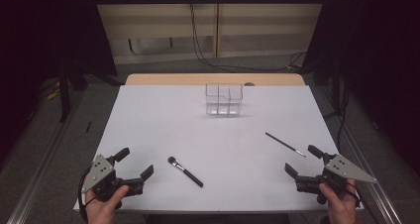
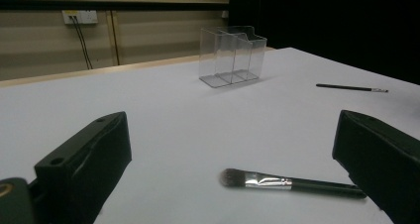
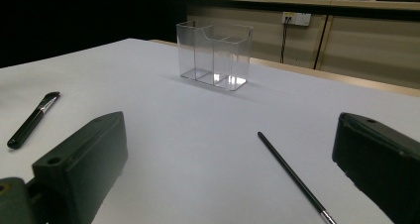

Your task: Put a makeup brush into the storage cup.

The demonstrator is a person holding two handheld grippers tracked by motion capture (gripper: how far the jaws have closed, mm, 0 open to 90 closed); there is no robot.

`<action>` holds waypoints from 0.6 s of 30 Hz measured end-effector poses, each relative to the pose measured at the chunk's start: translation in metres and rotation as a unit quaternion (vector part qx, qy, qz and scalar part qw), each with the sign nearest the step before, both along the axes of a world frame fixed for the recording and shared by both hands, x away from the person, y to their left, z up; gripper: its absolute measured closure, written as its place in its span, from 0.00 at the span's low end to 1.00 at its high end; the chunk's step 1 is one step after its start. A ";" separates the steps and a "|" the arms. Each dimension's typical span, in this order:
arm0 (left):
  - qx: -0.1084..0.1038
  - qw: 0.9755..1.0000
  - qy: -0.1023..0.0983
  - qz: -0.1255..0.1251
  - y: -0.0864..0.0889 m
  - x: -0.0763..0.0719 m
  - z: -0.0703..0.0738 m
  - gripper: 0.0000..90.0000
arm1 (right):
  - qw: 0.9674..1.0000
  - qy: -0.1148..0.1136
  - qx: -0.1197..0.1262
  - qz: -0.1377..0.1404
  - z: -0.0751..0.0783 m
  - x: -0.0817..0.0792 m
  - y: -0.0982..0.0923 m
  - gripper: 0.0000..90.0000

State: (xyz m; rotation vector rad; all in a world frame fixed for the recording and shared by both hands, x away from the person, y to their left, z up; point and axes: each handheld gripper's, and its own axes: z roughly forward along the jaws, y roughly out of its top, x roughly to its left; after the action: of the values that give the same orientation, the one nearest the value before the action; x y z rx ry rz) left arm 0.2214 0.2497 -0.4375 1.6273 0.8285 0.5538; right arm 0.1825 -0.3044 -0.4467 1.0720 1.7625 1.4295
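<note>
While both grippers rest at the near edge of a white table (image 1: 148, 120), nothing sits between their jaws. The left gripper (image 1: 134, 162), held in a hand (image 1: 104, 206) at the near left corner, has its jaws spread wide and empty. The right gripper (image 1: 302, 159), held in a hand (image 1: 341, 204) at the near right corner, is likewise spread wide and empty. A thick makeup brush (image 1: 184, 171) with a black handle lies flat just right of the left gripper, bristles pointing far-left. A thin brush (image 1: 285, 144) lies flat just beyond the right gripper, apart from it. A clear plastic organizer (image 1: 224, 99) with compartments stands upright near the far edge, around the middle, well apart from both brushes.
</note>
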 end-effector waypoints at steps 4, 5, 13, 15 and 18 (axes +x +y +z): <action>0.004 1.000 -0.003 -0.003 0.001 0.000 0.000 0.02 | 1.000 -0.001 0.003 0.000 0.000 0.000 0.000 0.00; 0.003 1.000 -0.001 -0.003 0.000 0.000 0.000 0.02 | 1.000 -0.001 0.003 0.000 0.000 0.000 0.000 0.00; 0.005 1.000 -0.002 -0.010 -0.001 0.001 0.000 0.02 | 1.000 -0.001 0.005 0.004 -0.001 0.001 0.000 0.00; 0.002 1.000 -0.002 -0.009 -0.001 0.000 0.000 0.02 | 1.000 -0.001 0.005 0.005 -0.001 0.001 0.000 0.00; 0.003 1.000 -0.005 -0.013 -0.001 0.001 0.001 0.02 | 1.000 -0.002 0.002 0.006 -0.001 0.001 0.000 0.00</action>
State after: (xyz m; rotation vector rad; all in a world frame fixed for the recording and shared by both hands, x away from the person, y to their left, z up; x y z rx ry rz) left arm 0.2225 0.2483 -0.4361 1.6380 0.7980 0.5452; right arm 0.1837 -0.3040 -0.4477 1.0617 1.7671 1.4428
